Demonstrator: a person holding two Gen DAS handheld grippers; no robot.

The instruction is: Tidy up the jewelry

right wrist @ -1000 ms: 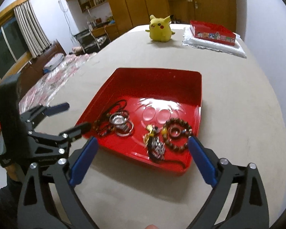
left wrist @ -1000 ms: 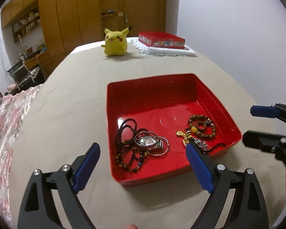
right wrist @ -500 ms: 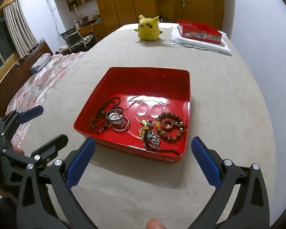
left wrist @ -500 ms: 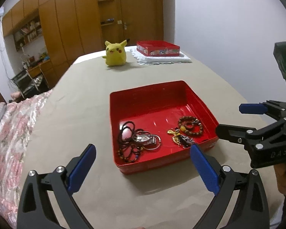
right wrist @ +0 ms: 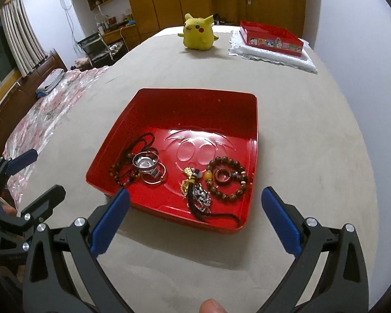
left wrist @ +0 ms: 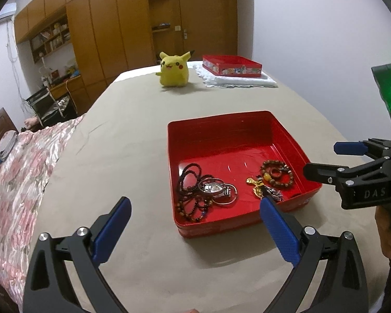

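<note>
Both the left gripper [left wrist: 195, 230] and right gripper [right wrist: 195, 217] hover with fingers spread and empty near the red tray [right wrist: 250, 120], where bracelets, watch [right wrist: 146, 164] and pendant already lie gathered, suggesting little remains.

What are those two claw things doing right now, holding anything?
Left gripper: open, holding nothing.
Right gripper: open, holding nothing.
</note>
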